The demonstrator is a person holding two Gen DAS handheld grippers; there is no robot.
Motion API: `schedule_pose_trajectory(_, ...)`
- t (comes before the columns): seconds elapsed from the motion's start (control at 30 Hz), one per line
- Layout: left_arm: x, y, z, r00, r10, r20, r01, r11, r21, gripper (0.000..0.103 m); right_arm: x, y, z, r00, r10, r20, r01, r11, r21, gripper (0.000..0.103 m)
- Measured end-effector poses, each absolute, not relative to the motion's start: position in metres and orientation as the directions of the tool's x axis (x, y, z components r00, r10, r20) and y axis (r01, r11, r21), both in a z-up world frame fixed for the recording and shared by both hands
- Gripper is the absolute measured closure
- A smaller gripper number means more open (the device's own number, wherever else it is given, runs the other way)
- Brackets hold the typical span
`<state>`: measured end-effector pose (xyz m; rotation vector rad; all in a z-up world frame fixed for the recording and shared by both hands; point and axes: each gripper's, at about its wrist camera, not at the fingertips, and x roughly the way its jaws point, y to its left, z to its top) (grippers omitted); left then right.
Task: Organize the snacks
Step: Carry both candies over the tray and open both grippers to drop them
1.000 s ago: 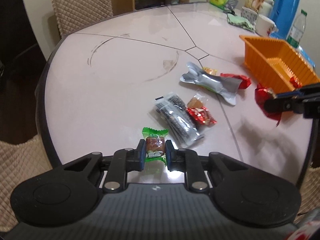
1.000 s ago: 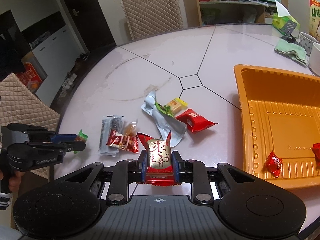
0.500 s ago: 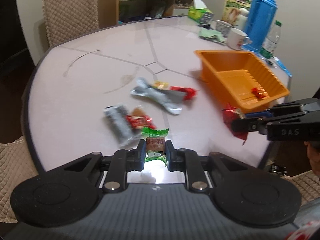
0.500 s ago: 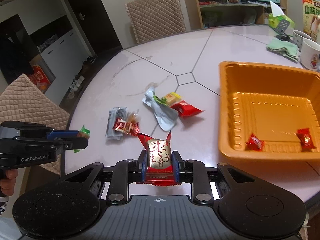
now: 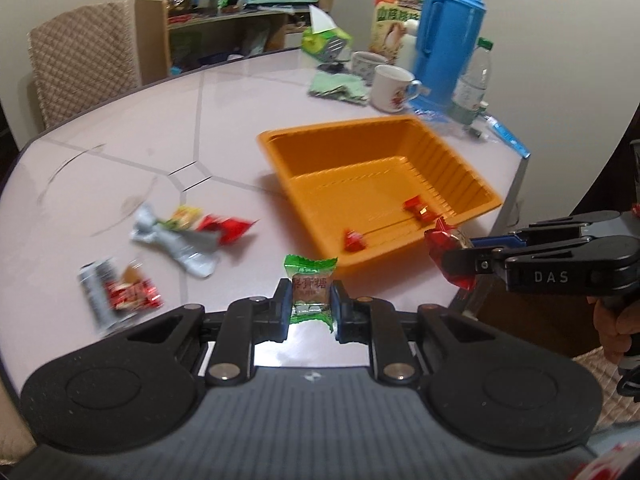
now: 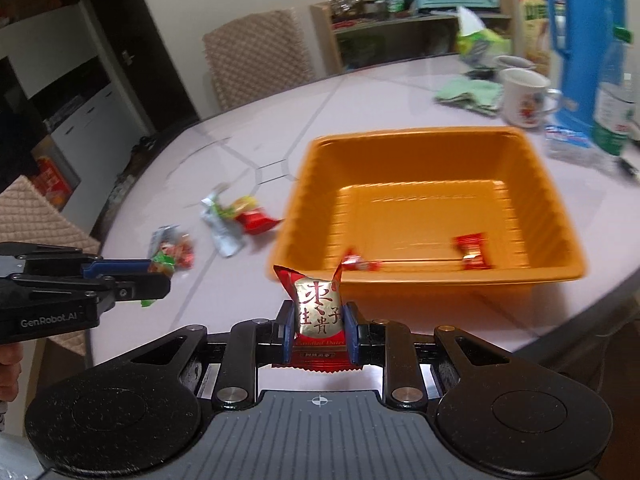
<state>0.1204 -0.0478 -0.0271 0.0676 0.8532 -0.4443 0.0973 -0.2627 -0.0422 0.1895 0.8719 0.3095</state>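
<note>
Jaws of the left gripper [image 5: 310, 308] clenched on a green sweet [image 5: 310, 288], pads pressing its two sides, wrapper ends sticking out above and below. Jaws of the right gripper [image 6: 318, 338] clenched on a red packet [image 6: 318, 312] with a gold face and red characters; packet upright between the pads. Both items are held clear of the bench [image 5: 224, 112].

Left wrist view: right gripper [image 5: 460, 266] enters from the right edge with the red packet [image 5: 444, 246] at its tip, just beside the near corner of the tray [image 5: 452, 160]. A hand [image 5: 618, 328] is on its handle.

Right wrist view: left gripper [image 6: 160, 278] enters from the left edge, green sweet [image 6: 162, 260] at its tip, over the bench short of the tray [image 6: 540, 184].

Orange tray sits open on the bench, two small red sweets [image 5: 416, 206] [image 5: 354, 240] lying on its floor near the front wall; in the right wrist view they show as [image 6: 474, 250] and [image 6: 358, 262].

Loose on the bench left of the tray: silver pouch [image 5: 176, 246] touching a yellow wrapper [image 5: 186, 214] and a red wrapper [image 5: 226, 228]; nearer the camera, a dark packet [image 5: 96, 292] with a red sweet [image 5: 132, 294] on it. Both groups blurred.

Far side of the bench: white mug [image 5: 390, 88], green cloth [image 5: 336, 86], blue flask [image 5: 450, 36], bottle [image 5: 472, 84].
</note>
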Motion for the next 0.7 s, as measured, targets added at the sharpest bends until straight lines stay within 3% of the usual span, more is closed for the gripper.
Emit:
schedule_pose_trajectory(0.4, 0.156, -0.137, -0.021, 0.594, -0.373, -0.713, 0.429, 0.896, -0.111, 0.085, 0.129, -0.350, -0.028, 0.665, 0.292, -0.687, -0.144, 0.953, 0.266, 0.077)
schedule_pose_trajectory(0.7, 0.192, -0.174, -0.032, 0.580, -0.333, -0.743, 0.397, 0.912, -0.099, 0.085, 0.162, -0.376, -0.039, 0.661, 0.277, -0.697, -0.126, 0.957, 0.260, 0.077)
